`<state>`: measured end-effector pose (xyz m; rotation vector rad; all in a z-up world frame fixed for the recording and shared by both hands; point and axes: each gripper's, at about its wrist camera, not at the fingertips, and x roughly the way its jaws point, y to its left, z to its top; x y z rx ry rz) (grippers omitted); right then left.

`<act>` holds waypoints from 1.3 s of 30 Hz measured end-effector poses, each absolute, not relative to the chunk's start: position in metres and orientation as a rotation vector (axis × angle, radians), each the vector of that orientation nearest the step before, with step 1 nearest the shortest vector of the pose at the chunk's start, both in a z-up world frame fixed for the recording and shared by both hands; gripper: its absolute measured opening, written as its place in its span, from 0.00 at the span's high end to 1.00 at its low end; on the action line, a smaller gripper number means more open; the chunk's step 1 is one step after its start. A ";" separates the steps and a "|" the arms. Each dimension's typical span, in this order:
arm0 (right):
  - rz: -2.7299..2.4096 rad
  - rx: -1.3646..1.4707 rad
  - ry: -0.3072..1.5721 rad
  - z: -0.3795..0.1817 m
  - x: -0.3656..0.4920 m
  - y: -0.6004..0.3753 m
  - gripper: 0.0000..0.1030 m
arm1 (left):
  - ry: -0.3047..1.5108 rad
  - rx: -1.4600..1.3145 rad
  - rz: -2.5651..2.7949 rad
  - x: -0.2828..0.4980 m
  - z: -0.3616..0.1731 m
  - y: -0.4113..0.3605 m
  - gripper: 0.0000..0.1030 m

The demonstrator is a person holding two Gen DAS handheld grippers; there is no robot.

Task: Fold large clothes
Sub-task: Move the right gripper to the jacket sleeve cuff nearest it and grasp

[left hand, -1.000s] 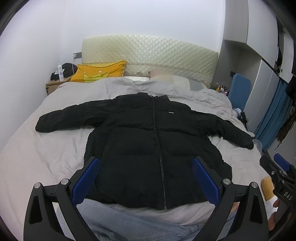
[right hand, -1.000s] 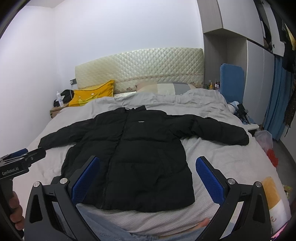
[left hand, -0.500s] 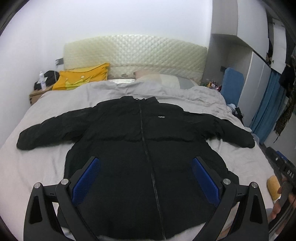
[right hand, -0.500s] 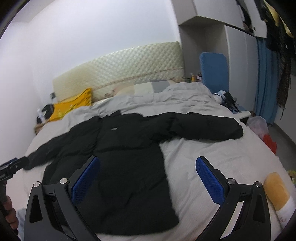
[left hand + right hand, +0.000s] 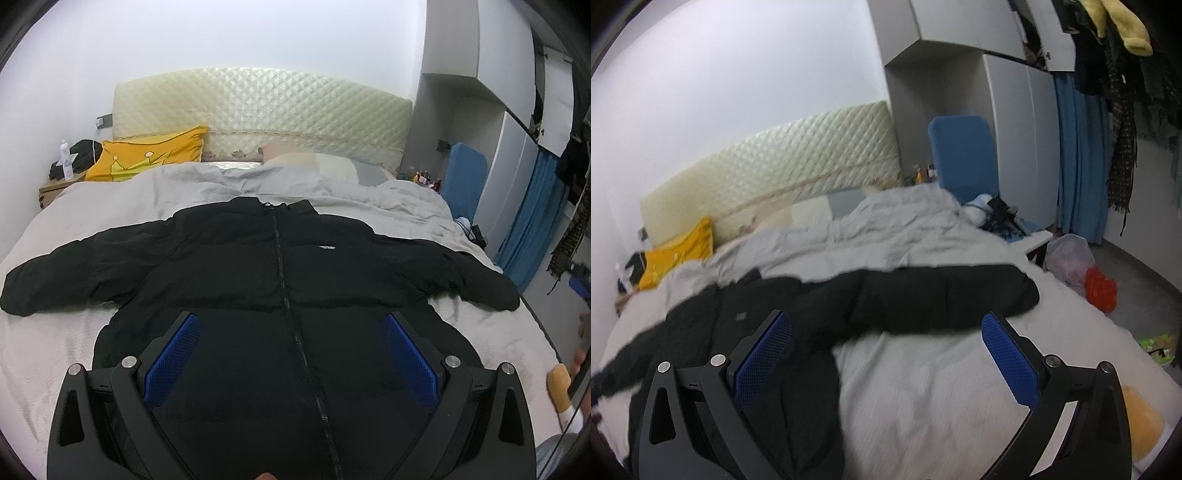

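A black puffer jacket (image 5: 280,280) lies flat and zipped on the grey bed (image 5: 44,339), both sleeves spread out sideways. My left gripper (image 5: 291,328) is open and empty, held over the jacket's lower body. In the right wrist view the jacket (image 5: 820,306) stretches left, and its right sleeve (image 5: 953,295) lies across the bed. My right gripper (image 5: 886,332) is open and empty, hovering just short of that sleeve, above bare bedsheet (image 5: 923,387).
A yellow pillow (image 5: 147,155) and a padded headboard (image 5: 258,107) are at the bed's far end. A nightstand (image 5: 51,188) is at the far left. A blue chair (image 5: 964,151), wardrobe (image 5: 1027,110), plastic bags (image 5: 1082,269) and a yellow item (image 5: 1141,421) lie to the right.
Both grippers moved forward. The left one now hangs over the jacket's body. The right one swung right, toward the right sleeve. Both stayed open.
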<state>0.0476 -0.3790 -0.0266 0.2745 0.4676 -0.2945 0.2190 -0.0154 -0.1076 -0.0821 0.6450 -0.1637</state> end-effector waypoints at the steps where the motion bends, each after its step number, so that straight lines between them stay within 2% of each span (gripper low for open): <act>1: -0.296 0.294 0.452 -0.026 0.053 -0.387 0.00 | 0.644 -0.093 -0.162 0.215 -0.110 -0.012 0.03; 7: -0.363 0.340 0.449 -0.038 0.090 -0.436 0.00 | 0.668 -0.136 -0.159 0.221 -0.130 -0.002 0.03; 14: -0.436 0.402 0.485 -0.081 0.118 -0.506 0.00 | 0.680 -0.155 -0.150 0.221 -0.143 0.005 0.03; 16: -0.450 0.470 0.507 -0.101 0.118 -0.528 0.02 | 0.682 -0.157 -0.148 0.221 -0.146 0.004 0.03; 21: -0.484 0.704 0.583 -0.165 0.108 -0.589 0.16 | 0.702 -0.177 -0.139 0.226 -0.157 0.003 0.03; 24: -0.496 0.831 0.603 -0.195 0.099 -0.612 0.18 | 0.723 -0.189 -0.136 0.231 -0.163 0.001 0.03; 29: -0.480 1.115 0.533 -0.241 0.085 -0.649 0.18 | 0.734 -0.185 -0.124 0.239 -0.172 -0.002 0.03; 39: -0.425 1.049 0.496 -0.244 0.135 -0.665 0.18 | 0.785 -0.237 -0.116 0.255 -0.189 0.001 0.03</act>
